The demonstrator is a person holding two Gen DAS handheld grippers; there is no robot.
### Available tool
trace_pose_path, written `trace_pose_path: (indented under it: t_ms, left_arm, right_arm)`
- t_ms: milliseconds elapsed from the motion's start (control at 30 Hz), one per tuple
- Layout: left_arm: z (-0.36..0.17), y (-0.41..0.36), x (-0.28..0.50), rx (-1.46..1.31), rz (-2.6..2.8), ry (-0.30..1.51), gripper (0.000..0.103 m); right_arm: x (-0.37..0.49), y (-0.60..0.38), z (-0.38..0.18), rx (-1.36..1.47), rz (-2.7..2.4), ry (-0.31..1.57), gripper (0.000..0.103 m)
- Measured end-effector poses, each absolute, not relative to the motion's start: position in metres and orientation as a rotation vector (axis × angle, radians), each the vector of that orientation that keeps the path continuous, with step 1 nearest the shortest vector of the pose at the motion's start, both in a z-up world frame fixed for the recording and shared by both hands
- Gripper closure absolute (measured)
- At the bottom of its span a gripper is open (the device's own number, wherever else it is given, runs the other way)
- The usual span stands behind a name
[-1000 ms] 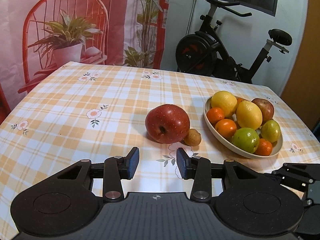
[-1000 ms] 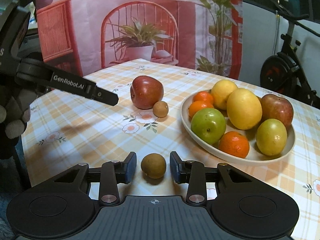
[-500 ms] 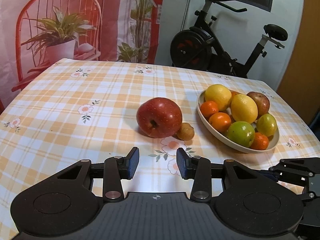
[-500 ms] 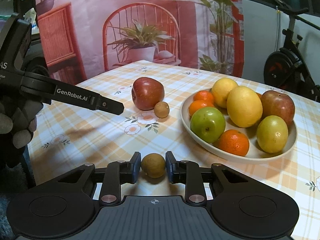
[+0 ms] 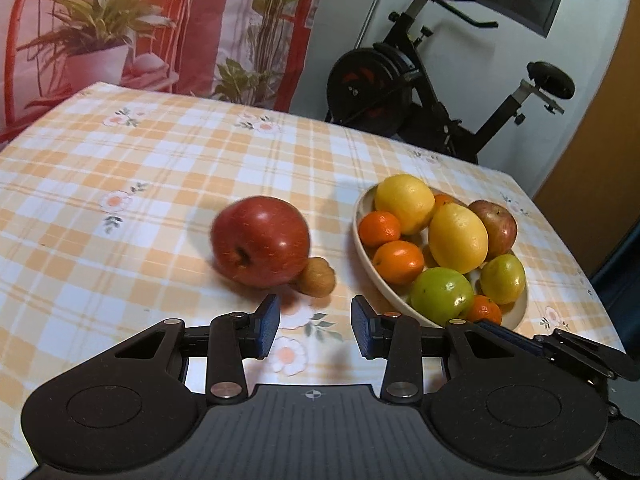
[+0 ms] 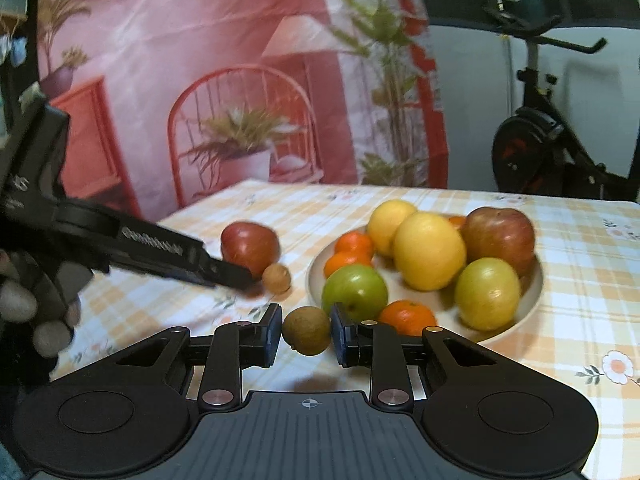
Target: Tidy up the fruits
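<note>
My right gripper (image 6: 306, 331) is shut on a small round brown fruit (image 6: 307, 330), held just above the checked tablecloth in front of the cream bowl (image 6: 516, 320). The bowl holds lemons, tangerines, green fruits and a red apple. On the cloth left of the bowl lie a big red apple (image 5: 260, 246) and a second small brown fruit (image 5: 316, 276) that touches it. My left gripper (image 5: 316, 316) hovers just short of that pair; its jaws are closing with nothing between them. In the right wrist view the left gripper's finger (image 6: 180, 260) reaches toward the apple (image 6: 250, 244).
A gloved hand (image 6: 24, 308) holds the left gripper at the left edge. An exercise bike (image 5: 400, 92) stands behind the table's far edge. A pink printed backdrop (image 5: 120, 20) hangs at the back. The right gripper's finger (image 5: 560, 352) shows beside the bowl (image 5: 514, 316).
My right gripper closed on the small brown fruit and raised it off the cloth toward the bowl. My left gripper moved closer to the red apple and the other brown fruit.
</note>
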State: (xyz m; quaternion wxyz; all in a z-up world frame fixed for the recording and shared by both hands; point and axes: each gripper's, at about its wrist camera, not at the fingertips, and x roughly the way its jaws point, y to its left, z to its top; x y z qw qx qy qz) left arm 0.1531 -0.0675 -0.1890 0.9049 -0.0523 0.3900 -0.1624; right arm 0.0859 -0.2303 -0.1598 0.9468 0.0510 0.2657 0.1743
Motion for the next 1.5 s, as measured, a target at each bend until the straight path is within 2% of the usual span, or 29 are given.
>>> trace_pose_path:
  t_ms: [533, 600, 633, 1033, 1133, 1500]
  left_arm:
    - [-0.199, -0.095, 0.173, -0.082, -0.191, 0.847, 0.063]
    - [-0.2, -0.096, 0.174, -0.079, -0.177, 0.849, 0.065]
    - [-0.2, -0.097, 0.175, -0.078, -0.171, 0.847, 0.069]
    - [-0.202, -0.101, 0.18, -0.075, -0.132, 0.833, 0.07]
    - [-0.202, -0.101, 0.177, -0.062, -0.138, 0.819, 0.074]
    - [-0.184, -0.097, 0.156, -0.023, -0.186, 0.733, 0.074]
  right_arm:
    - [0.085, -0.255, -0.159, 0.223, 0.402, 0.491, 0.079]
    - [0.085, -0.257, -0.159, 0.234, 0.408, 0.488, 0.079]
    - [0.085, -0.258, -0.159, 0.239, 0.411, 0.487, 0.078]
    - [0.083, -0.262, -0.159, 0.266, 0.425, 0.484, 0.078]
    - [0.084, -0.262, -0.159, 0.266, 0.424, 0.485, 0.078]
    - [0.08, -0.264, -0.157, 0.256, 0.382, 0.449, 0.078]
